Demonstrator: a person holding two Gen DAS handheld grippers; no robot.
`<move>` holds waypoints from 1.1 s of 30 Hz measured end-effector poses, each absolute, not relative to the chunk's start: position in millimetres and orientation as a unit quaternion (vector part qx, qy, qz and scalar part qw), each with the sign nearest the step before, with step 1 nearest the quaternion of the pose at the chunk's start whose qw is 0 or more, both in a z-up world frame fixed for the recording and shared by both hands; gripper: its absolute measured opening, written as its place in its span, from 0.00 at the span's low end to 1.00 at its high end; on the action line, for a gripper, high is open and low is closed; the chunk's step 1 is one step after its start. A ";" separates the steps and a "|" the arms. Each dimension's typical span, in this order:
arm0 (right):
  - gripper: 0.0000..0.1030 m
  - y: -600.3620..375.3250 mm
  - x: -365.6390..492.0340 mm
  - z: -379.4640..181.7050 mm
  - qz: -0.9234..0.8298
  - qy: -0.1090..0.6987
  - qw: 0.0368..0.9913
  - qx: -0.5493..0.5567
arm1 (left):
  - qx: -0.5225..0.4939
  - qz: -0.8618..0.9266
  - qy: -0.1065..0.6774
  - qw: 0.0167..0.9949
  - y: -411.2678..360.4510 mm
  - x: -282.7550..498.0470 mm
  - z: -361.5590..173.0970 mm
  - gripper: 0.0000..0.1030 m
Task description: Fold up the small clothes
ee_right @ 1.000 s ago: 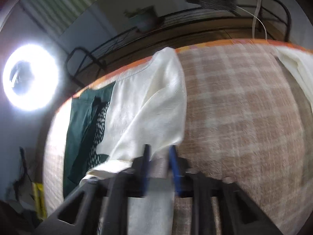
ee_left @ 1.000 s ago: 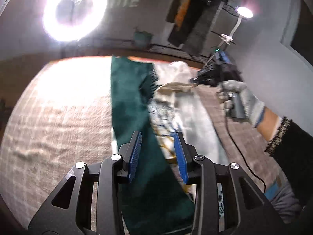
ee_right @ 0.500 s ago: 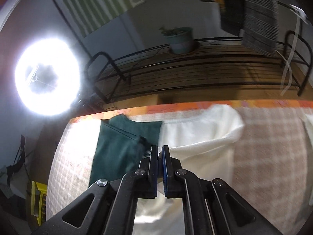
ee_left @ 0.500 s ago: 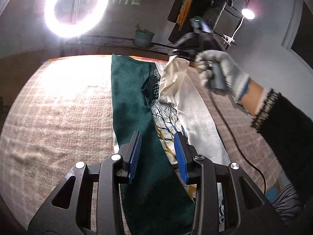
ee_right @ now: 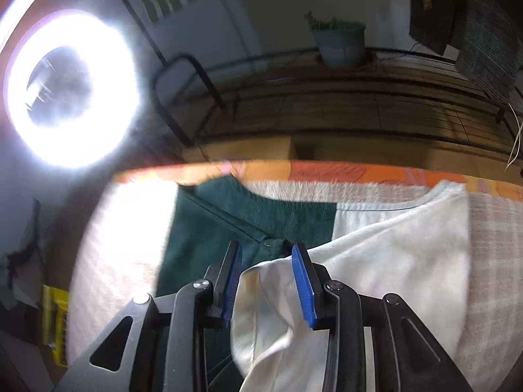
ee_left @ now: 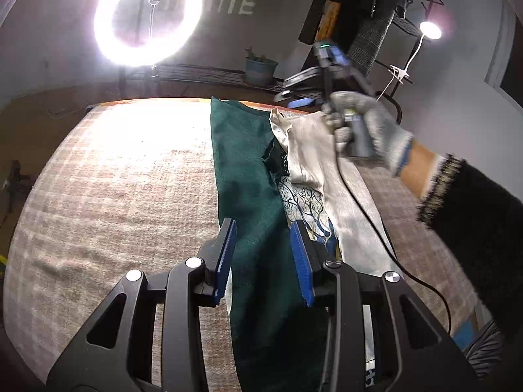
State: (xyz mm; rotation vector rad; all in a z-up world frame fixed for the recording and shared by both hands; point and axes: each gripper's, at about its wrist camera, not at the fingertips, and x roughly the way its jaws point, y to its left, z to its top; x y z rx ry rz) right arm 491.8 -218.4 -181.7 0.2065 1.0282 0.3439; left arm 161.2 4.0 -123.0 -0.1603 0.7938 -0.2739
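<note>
A small garment lies lengthwise on the checked blanket (ee_left: pixel 130 196). Its left half is dark green (ee_left: pixel 248 176) and its right half is cream (ee_left: pixel 327 163), folded over a tree print (ee_left: pixel 304 199). My left gripper (ee_left: pixel 263 254) is open and empty, hovering over the green half at the near end. My right gripper (ee_left: pixel 294 98) is at the far end above the cream fold. In the right wrist view it (ee_right: pixel 266 281) is open, with the cream cloth (ee_right: pixel 376 261) lying loose below its jaws and the green cloth (ee_right: pixel 228 222) beyond.
A ring light (ee_left: pixel 147 16) glares behind the bed. A wire rack (ee_right: pixel 327 98) with a potted plant (ee_right: pixel 340 42) stands past the far edge. Hanging clothes (ee_left: pixel 359 16) are at the back right. The right gripper's cable (ee_left: pixel 376 228) trails over the cream cloth.
My right gripper carried the cream edge to the far end, then opened and let it go. My left gripper stayed still and open.
</note>
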 end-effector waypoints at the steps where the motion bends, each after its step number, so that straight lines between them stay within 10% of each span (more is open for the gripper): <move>1: 0.33 -227.8 482.8 -172.2 0.162 0.481 0.855 0.105 | -0.074 -0.132 0.384 0.911 3.8 160.0 -122.5 0.34; 12: 0.35 -337.0 301.0 -122.7 0.136 0.473 0.860 0.137 | -0.069 -0.118 0.402 0.906 17.6 134.4 -133.1 0.34; 27: 0.42 -349.7 91.4 -212.9 0.186 0.562 0.798 0.114 | -0.101 -0.135 0.479 0.861 16.8 73.1 -192.8 0.44; 33: 0.24 -337.0 78.2 -218.4 0.187 0.550 0.811 0.072 | 0.011 -0.195 0.443 0.875 -53.3 50.8 -180.8 0.44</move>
